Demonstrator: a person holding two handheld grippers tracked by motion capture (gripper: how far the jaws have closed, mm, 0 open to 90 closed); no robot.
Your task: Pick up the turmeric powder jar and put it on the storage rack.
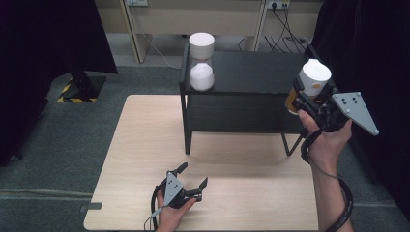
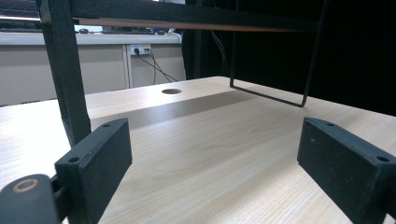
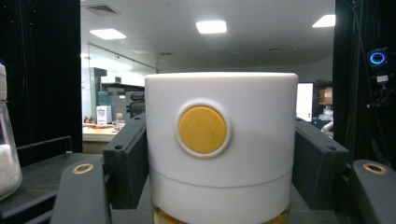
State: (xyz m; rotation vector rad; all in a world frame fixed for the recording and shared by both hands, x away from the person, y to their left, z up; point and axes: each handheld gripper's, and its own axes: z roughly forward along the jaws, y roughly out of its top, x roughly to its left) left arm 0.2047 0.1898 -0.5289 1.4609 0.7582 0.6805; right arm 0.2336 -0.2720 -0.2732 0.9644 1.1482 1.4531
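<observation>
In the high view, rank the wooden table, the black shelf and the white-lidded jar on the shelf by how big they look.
1. wooden table, largest.
2. black shelf.
3. white-lidded jar, smallest.

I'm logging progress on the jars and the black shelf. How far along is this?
Done: one white-lidded jar of white powder stands on the black shelf. In hand: the right gripper is clamped on a second jar, white lid with a yellow dot, held at the shelf's right end. Left: probably setting it down. The left gripper rests open on the table.
</observation>
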